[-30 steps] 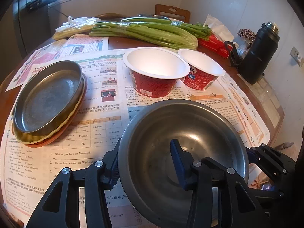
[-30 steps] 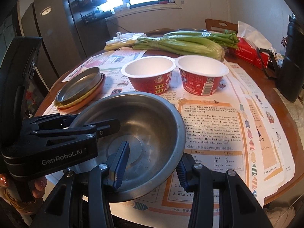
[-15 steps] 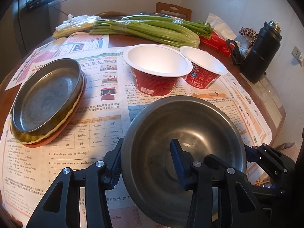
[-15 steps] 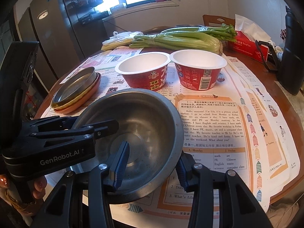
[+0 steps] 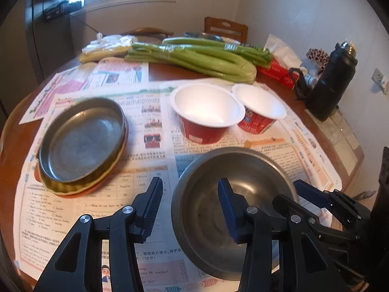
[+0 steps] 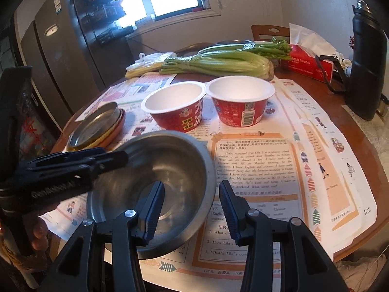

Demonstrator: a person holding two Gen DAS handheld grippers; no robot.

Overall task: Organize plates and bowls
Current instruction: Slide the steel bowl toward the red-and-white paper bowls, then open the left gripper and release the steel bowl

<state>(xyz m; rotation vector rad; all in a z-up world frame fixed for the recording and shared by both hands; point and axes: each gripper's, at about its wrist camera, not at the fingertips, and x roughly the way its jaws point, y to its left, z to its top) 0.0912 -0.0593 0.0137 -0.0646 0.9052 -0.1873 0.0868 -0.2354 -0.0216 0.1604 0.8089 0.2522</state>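
Repositioning the steel bowl (image 5: pixel 255 177) — both grippers straddle its rim.
On the table (image 5: pixel 170 70) the bowl sits at the near edge, before two red cups (image 5: pixel 206 112) and right of the plate stack (image 5: pixel 82 141). The left gripper (image 5: pixel 189 206) and right gripper (image 6: pixel 192 206) are held open, no pad pressing. A firm rim pinch is judged needed next. A second ago the left one's outer finger (image 5: pixel 152 206) touched the rim — now a gap is seen.

Left claw (image 6: pixel 73 160) motion-blurred.

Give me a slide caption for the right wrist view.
Both tongs straddle the steel bowl's rim, red paper bowls and stacked plates waiting behind.
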